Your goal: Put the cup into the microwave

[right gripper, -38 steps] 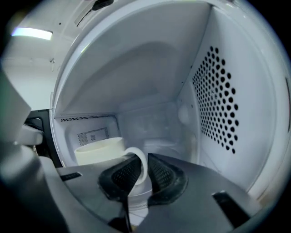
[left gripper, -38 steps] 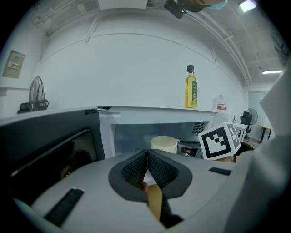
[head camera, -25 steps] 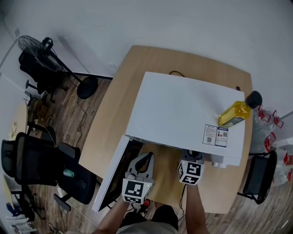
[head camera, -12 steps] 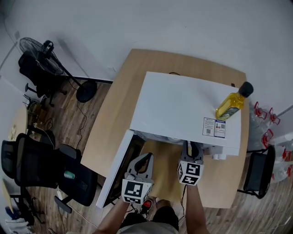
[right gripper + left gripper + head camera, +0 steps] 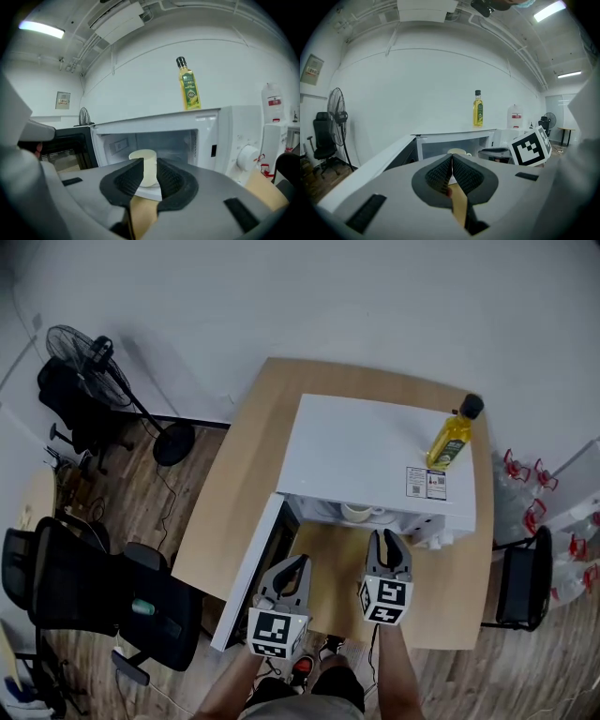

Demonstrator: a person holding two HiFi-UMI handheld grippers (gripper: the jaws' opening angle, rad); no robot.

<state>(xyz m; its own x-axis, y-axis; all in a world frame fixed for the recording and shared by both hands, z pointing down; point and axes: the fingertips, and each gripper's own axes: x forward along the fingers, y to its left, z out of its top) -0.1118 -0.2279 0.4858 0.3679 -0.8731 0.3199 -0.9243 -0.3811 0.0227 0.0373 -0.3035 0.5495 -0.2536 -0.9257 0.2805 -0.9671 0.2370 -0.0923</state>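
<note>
The white microwave (image 5: 375, 456) stands on the wooden table with its door (image 5: 248, 573) swung open to the left. A cream cup (image 5: 361, 513) stands inside the cavity, near the front. In the right gripper view the cup (image 5: 144, 164) is upright on the turntable, beyond the jaws. My right gripper (image 5: 387, 538) is open in front of the opening, apart from the cup and holding nothing. My left gripper (image 5: 302, 562) is shut and empty, lower left, beside the door. In the left gripper view the cup (image 5: 458, 151) peeks over the shut jaws.
A yellow oil bottle (image 5: 450, 439) stands on the microwave's top right corner. The table (image 5: 244, 456) ends close to my body. Black office chairs (image 5: 94, 587) and a floor fan (image 5: 103, 362) stand at the left, another black chair (image 5: 516, 587) at the right.
Both grippers have drawn back from the microwave and risen a little. The right gripper's tips, earlier under the microwave's front edge, are now clear of it, and the cup shows inside.
</note>
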